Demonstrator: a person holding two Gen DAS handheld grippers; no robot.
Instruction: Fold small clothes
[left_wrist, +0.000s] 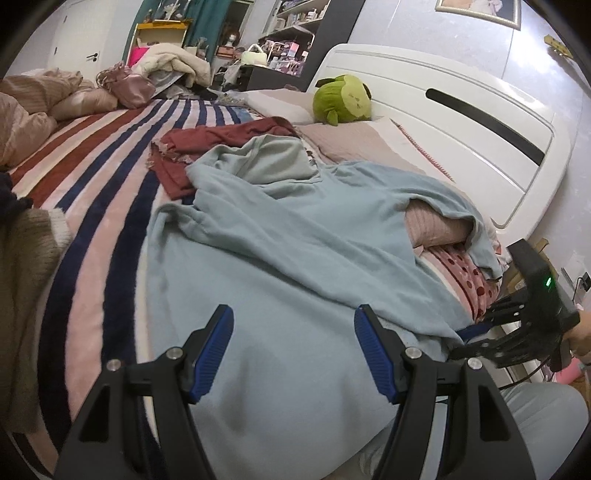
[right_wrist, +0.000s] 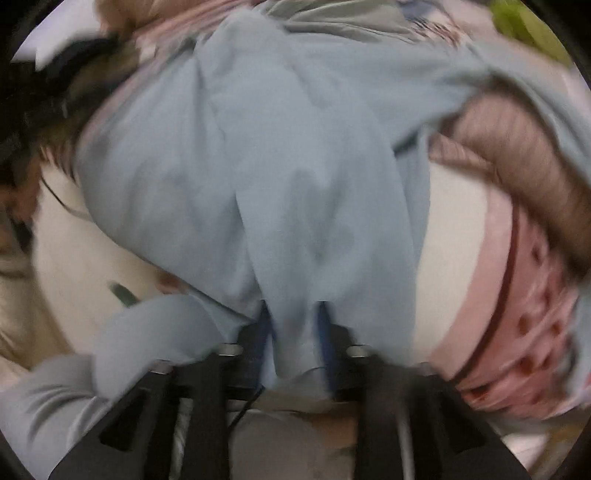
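Pale-blue garment (left_wrist: 295, 236) sprawls rumpled across the striped bed (left_wrist: 92, 192), one edge draped over a pink pillow (left_wrist: 436, 225) near the white headboard (left_wrist: 461, 122). My right gripper (right_wrist: 293, 332) has a fold of that blue cloth between its fingers (right_wrist: 325, 332), pinching it, though the view is blurred. My left gripper (left_wrist: 293, 347) hovers over the near hem, fingers (left_wrist: 214, 354) apart, nothing between them. Maroon garment (left_wrist: 207, 144) lies beyond, green plush (left_wrist: 341, 98) farther back.
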